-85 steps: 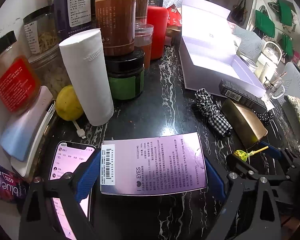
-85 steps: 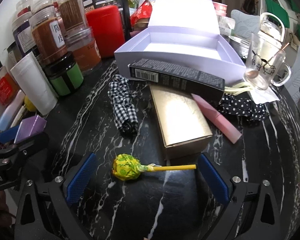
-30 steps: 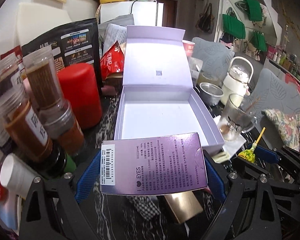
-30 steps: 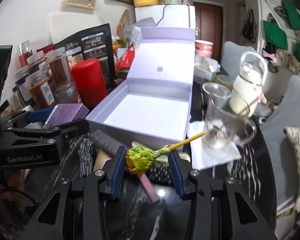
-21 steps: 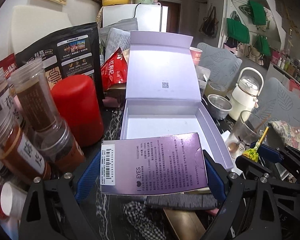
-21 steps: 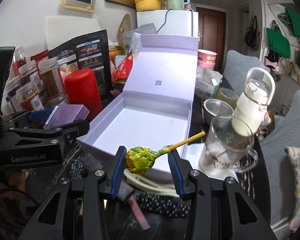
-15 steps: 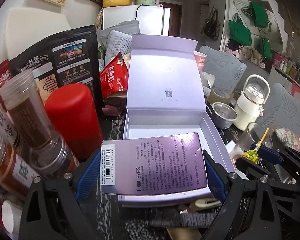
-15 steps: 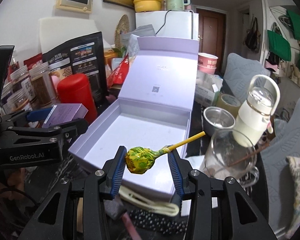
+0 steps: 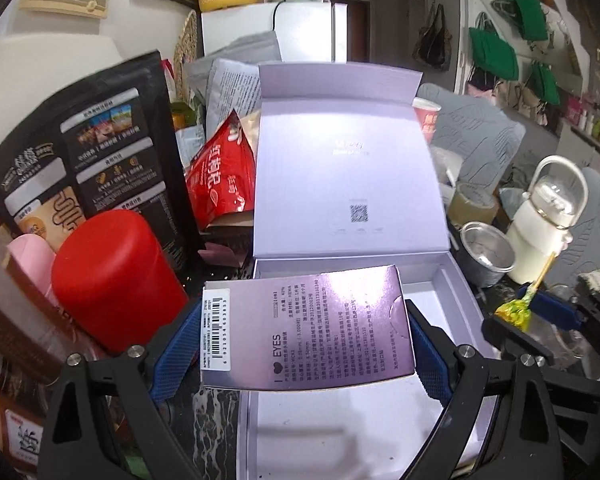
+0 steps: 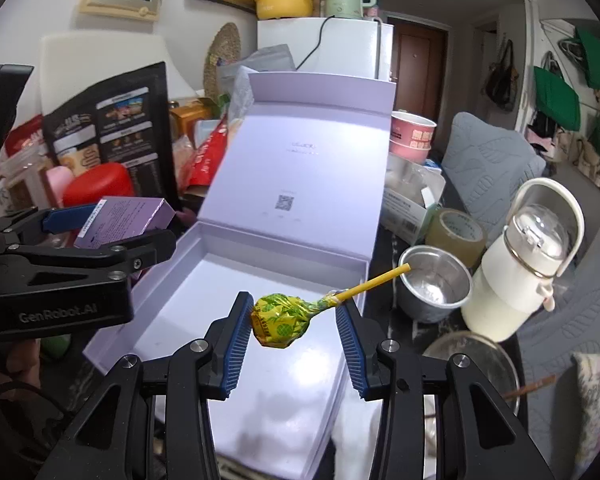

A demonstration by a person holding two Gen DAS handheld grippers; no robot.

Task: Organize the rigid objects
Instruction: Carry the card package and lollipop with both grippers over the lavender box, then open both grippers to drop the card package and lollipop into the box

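Lavender gift box (image 10: 172,292), lid up, seemingly bare beneath lollipop (image 10: 280,316).

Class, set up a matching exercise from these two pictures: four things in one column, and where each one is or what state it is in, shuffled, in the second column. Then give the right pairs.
Things:
1. lollipop
2. purple carton
3. lilac box
4. red canister

Places or states:
A. lid up, nothing inside
B. gripped in the left gripper
C. standing left of the lilac box
D. gripped in the right gripper, stick pointing up to the right

Pairs: 1-D, 2-B, 3-A, 4-C
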